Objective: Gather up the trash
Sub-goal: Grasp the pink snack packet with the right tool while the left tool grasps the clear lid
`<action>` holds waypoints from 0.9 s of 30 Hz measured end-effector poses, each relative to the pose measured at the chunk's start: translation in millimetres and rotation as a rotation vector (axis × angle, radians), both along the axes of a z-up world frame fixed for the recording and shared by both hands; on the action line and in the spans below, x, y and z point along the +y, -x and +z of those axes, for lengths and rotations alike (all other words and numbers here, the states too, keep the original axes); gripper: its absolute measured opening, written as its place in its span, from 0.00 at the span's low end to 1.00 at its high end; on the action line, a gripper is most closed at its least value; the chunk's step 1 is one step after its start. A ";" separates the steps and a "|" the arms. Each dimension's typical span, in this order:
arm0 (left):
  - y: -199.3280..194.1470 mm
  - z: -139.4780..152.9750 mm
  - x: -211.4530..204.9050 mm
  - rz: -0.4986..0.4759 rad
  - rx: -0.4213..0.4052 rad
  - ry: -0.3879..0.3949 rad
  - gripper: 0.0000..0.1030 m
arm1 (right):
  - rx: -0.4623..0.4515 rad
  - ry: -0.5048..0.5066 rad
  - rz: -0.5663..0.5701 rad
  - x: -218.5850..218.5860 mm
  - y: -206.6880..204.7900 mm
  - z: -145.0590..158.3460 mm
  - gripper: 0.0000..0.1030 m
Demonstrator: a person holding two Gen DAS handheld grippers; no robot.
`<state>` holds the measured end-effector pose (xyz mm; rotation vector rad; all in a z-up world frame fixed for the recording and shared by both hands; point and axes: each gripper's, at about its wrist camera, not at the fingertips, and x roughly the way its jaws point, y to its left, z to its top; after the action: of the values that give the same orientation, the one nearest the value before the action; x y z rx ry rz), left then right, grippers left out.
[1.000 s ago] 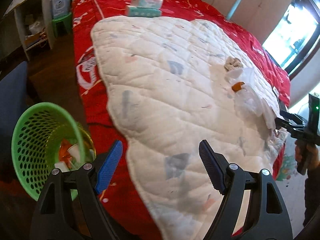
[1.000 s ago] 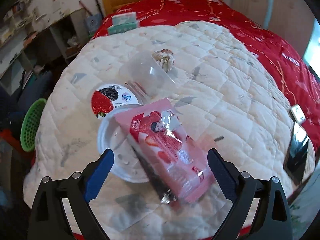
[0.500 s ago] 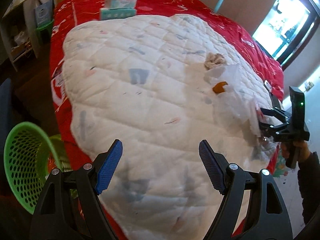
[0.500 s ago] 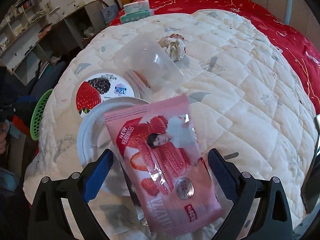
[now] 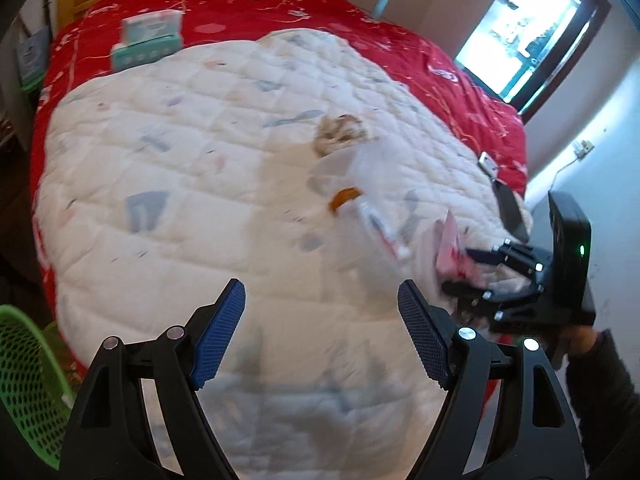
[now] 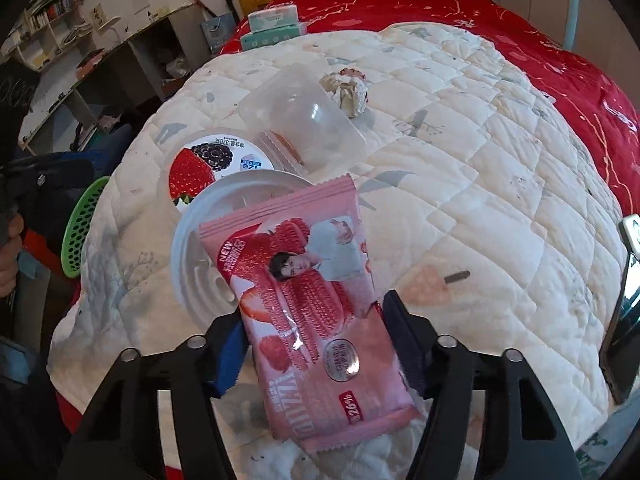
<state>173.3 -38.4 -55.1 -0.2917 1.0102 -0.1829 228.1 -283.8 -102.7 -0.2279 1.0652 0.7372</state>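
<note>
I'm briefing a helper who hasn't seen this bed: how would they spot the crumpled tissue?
On the white quilt, look past the pink snack wrapper to the clear plastic cup lying sideways. The crumpled tissue sits beside it, the only wadded, brown-stained paper.

White quilt (image 5: 200,200) over red bedspread (image 5: 280,8); tissue boxes (image 6: 274,26) near headboard; phone (image 6: 624,320) at quilt's edge.

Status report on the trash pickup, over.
Right hand-held gripper shut on pink snack wrapper. Left hand-held gripper open, holding nothing. Green basket at bed's left. White lid under wrapper.
</note>
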 end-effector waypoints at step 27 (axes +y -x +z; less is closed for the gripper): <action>-55.6 -30.1 -11.9 -0.014 0.060 0.291 0.16 | -0.039 -0.140 -0.129 -23.8 50.1 31.2 0.57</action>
<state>228.9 -50.3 -85.2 -0.5581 1.0455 -0.3370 178.0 -307.6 -71.6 -0.0529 0.9777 0.6851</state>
